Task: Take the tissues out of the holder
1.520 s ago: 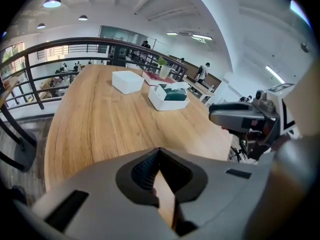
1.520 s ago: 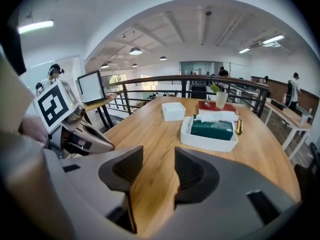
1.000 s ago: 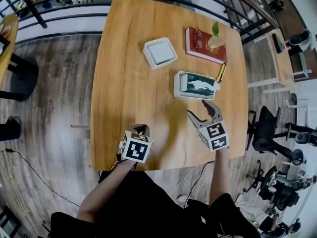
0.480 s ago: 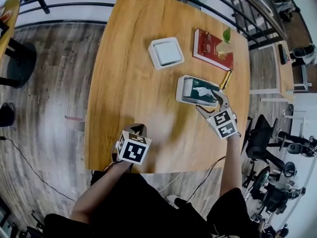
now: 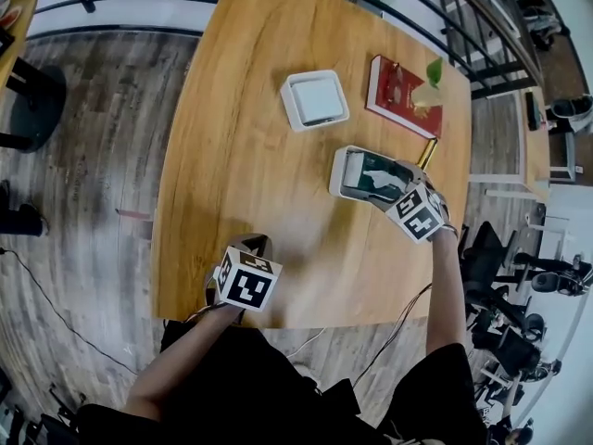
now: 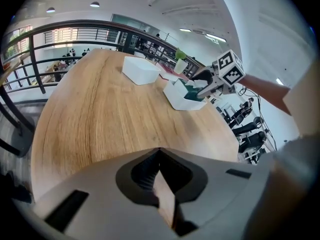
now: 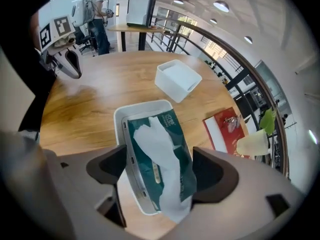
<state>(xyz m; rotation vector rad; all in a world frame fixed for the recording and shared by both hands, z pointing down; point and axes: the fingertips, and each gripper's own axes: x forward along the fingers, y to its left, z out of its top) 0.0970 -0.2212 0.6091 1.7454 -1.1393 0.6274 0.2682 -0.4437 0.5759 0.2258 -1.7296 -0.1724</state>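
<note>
The right gripper (image 5: 397,195) now hangs nose-down over the near end of the holder (image 5: 335,167). It has swung in from the front edge of the table (image 5: 241,156), where a second ago it sat well apart from the holder. Its jaws have just been opening and stand spread wide. Its own view shows the green pack (image 7: 167,159) lying in the white holder between them, with a loose tissue (image 7: 152,141) trailing from the slot toward the camera. Neither pad presses on anything yet. The holder itself has not moved: it sits on the table's right side, just beside a gold tube (image 5: 426,152) and near a red book (image 5: 400,86), with a white box (image 5: 315,100) farther up the table. The left gripper (image 5: 256,246) keeps its place near the front edge, well apart from the holder, its jaws pressed together on nothing. The reach appears complete, and the task seems to stand at the point of the grasp, with the pack still fully seated in the holder. The next move likely calls for lowering a little and closing on the pack alone. The left-hand jaw looks close to the holder's wall, so a careless squeeze could catch the rim and lift the holder with the pack. With the left gripper idle and far off, nothing pins the holder down if the pack sticks on the way out.
</note>
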